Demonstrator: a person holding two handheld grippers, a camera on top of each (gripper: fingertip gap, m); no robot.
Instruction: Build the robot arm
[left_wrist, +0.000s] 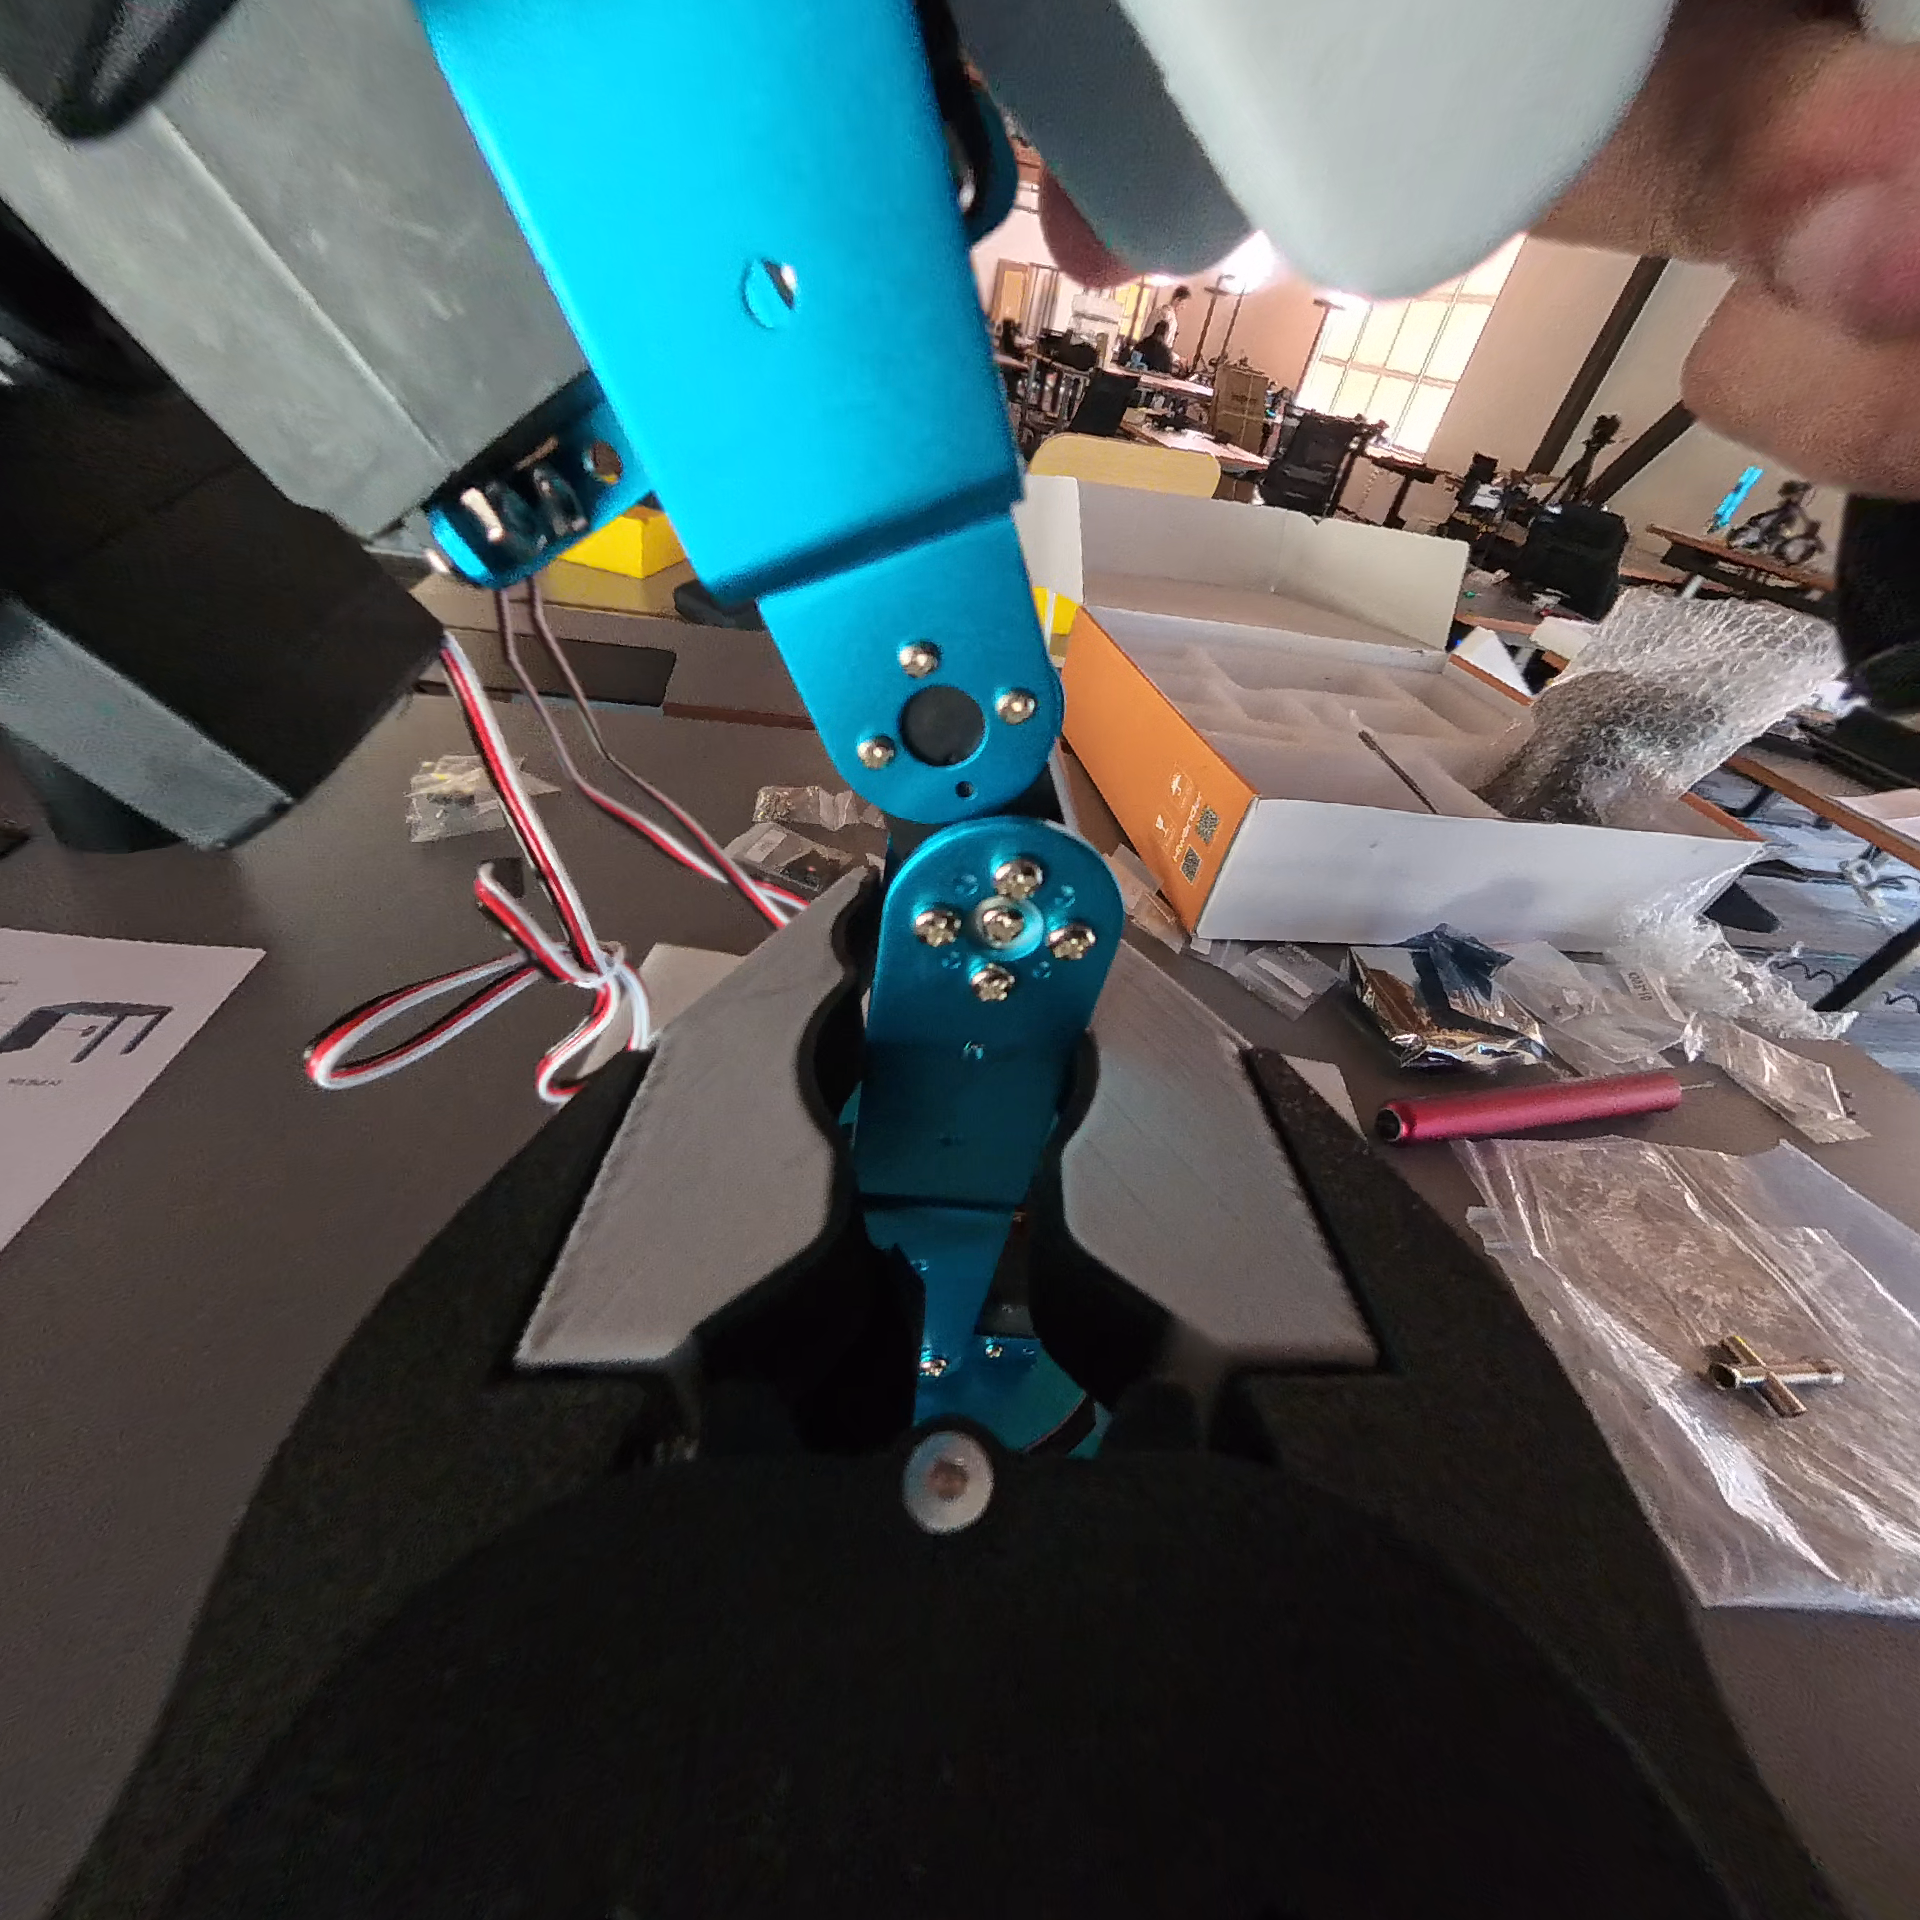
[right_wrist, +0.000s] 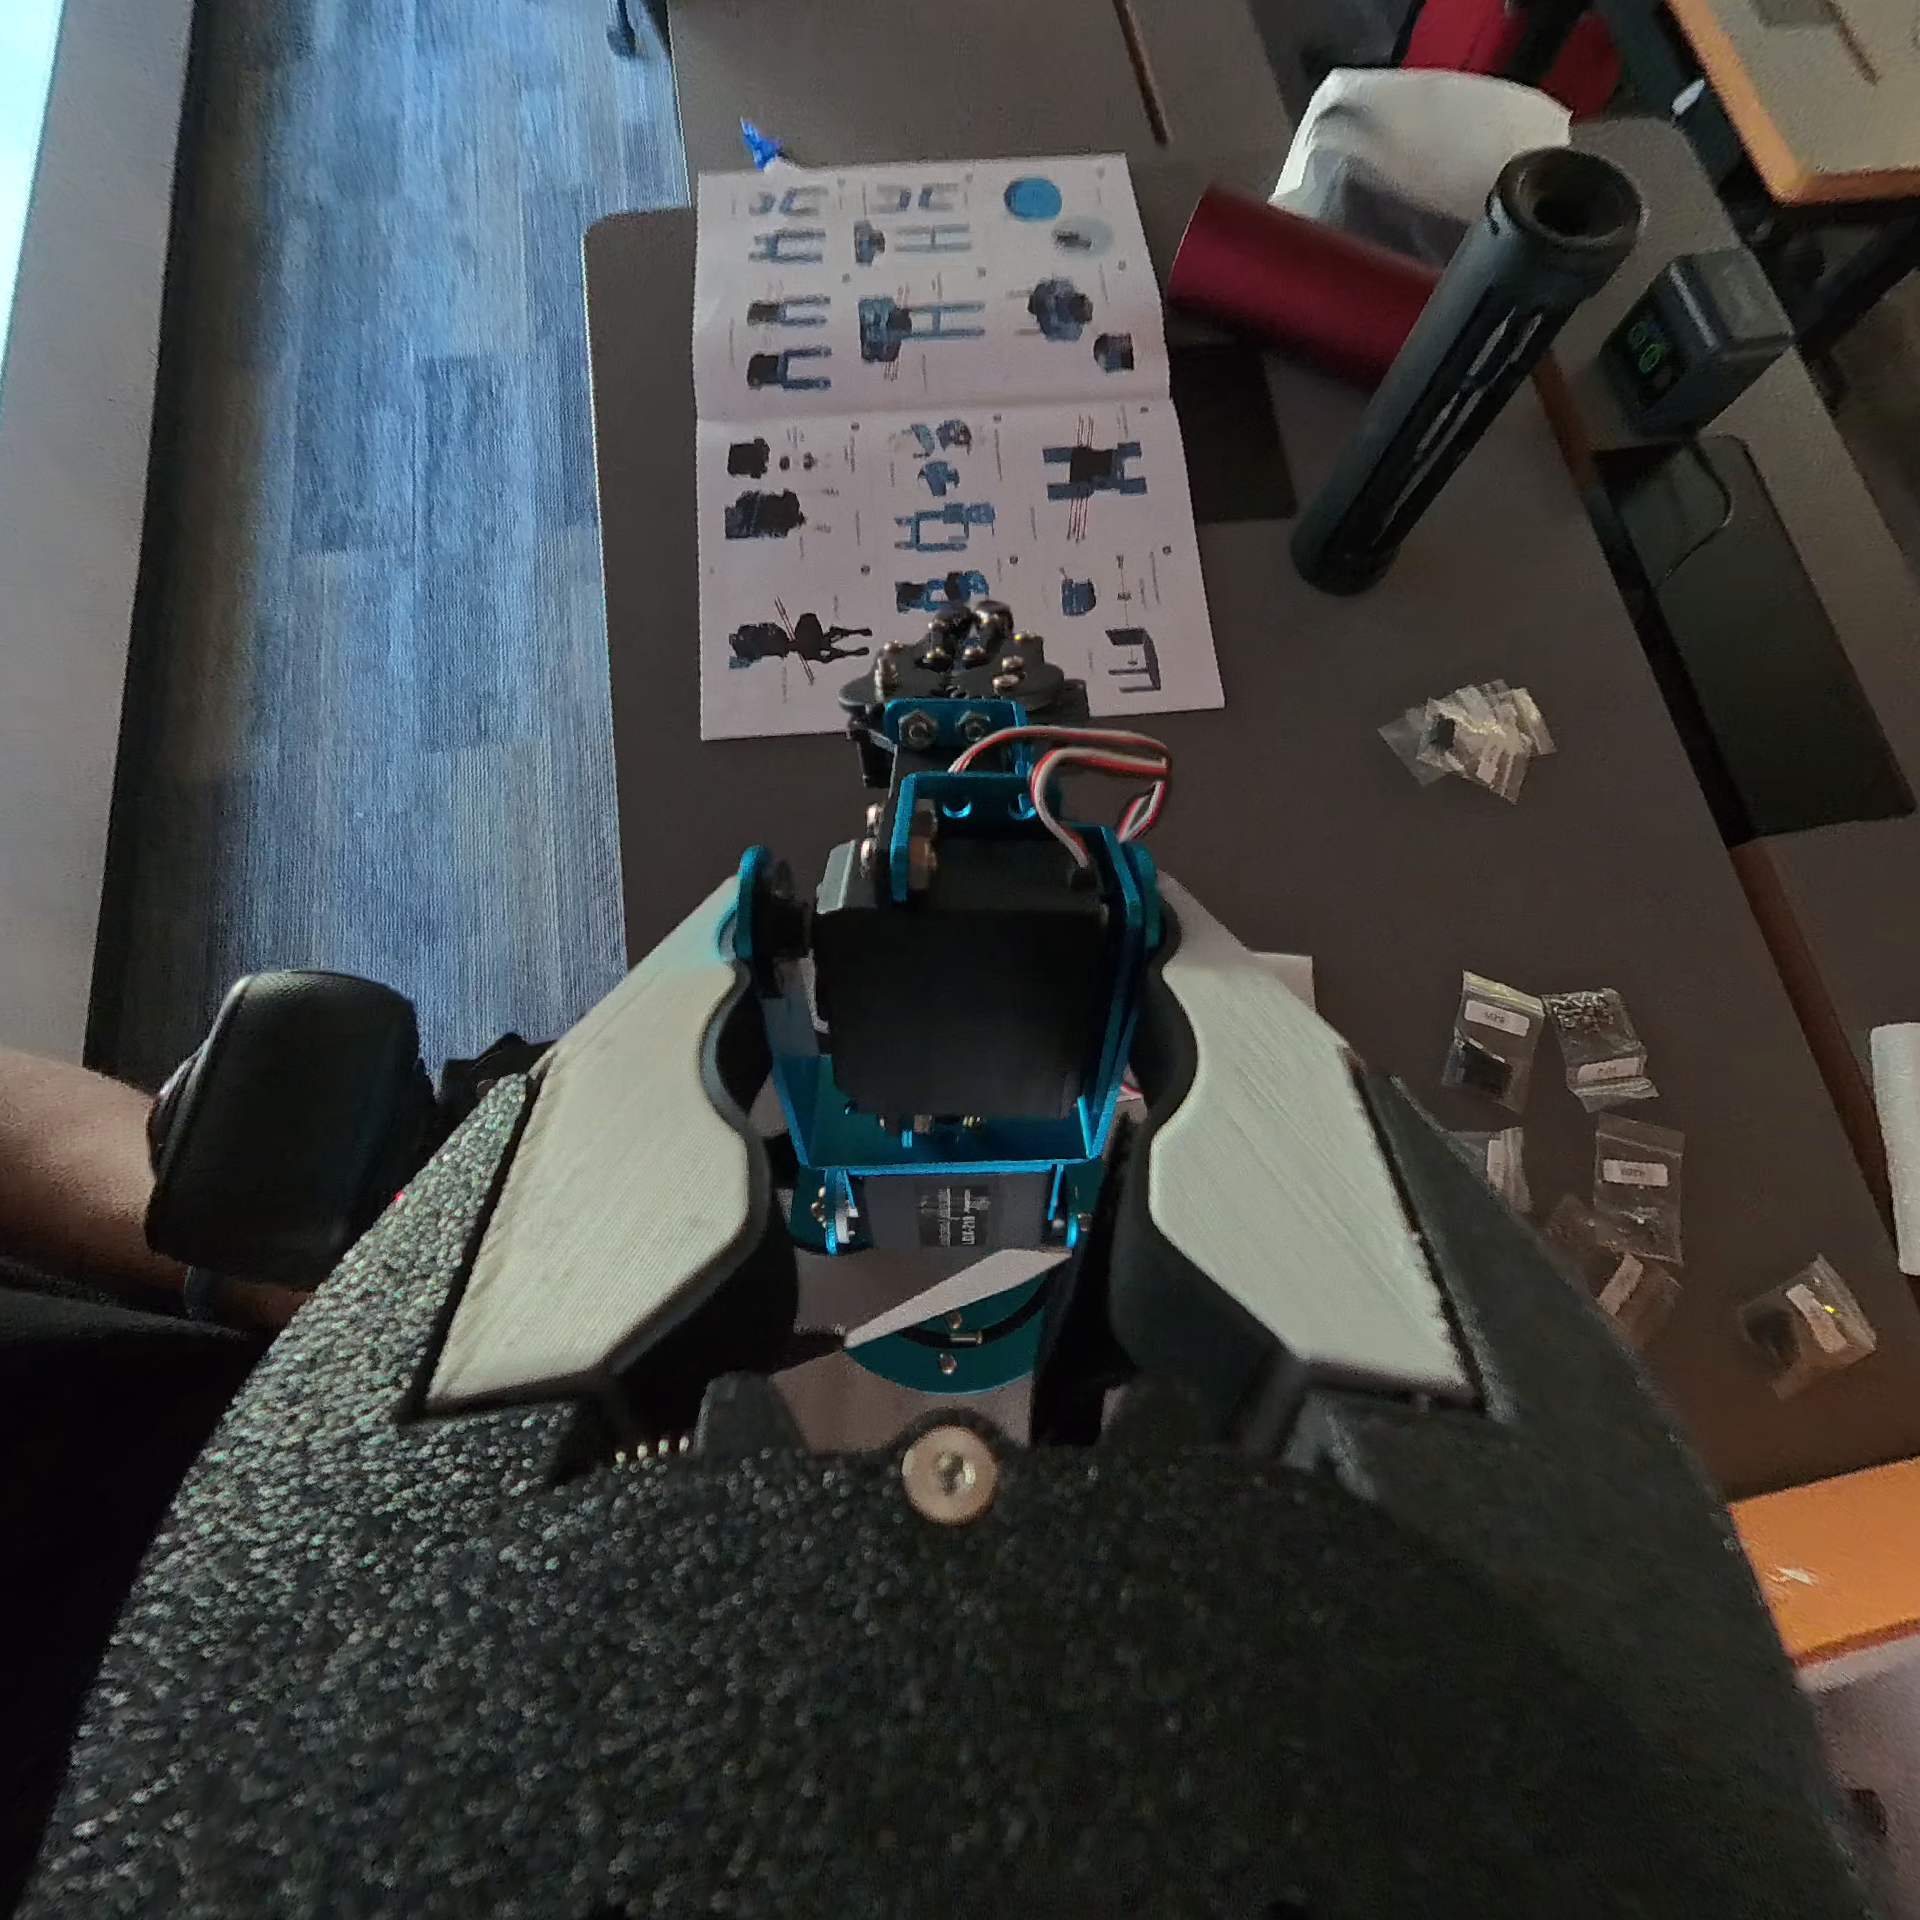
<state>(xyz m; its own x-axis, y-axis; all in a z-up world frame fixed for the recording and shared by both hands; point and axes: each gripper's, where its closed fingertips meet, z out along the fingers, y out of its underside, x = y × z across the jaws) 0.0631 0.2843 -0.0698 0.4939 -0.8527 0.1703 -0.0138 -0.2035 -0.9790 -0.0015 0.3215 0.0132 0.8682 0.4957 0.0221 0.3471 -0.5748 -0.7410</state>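
In the left wrist view my left gripper (left_wrist: 987, 935) is shut on the lower blue metal bracket (left_wrist: 987, 1049) of a small robot arm. Its upper blue link (left_wrist: 769, 312) rises to the top left, where a grey and black gripper body (left_wrist: 239, 312) is around it. Red, white and black servo wires (left_wrist: 540, 935) hang beside it. In the right wrist view my right gripper (right_wrist: 951, 914) is shut on a blue bracket (right_wrist: 1117, 997) holding a black servo (right_wrist: 956, 1008). The arm's black claw end (right_wrist: 961, 665) points at a printed instruction sheet (right_wrist: 935, 436).
The left wrist view shows an orange and white box (left_wrist: 1299, 748), bubble wrap (left_wrist: 1662, 707), a red tool handle (left_wrist: 1527, 1107), plastic bags (left_wrist: 1714, 1299), a small metal cross wrench (left_wrist: 1766, 1377) and a hand (left_wrist: 1787, 312). The right wrist view shows a black tube (right_wrist: 1455, 364), a red cylinder (right_wrist: 1288, 281) and parts bags (right_wrist: 1558, 1091). About 11 centimeters separates my left fingertips from my right.
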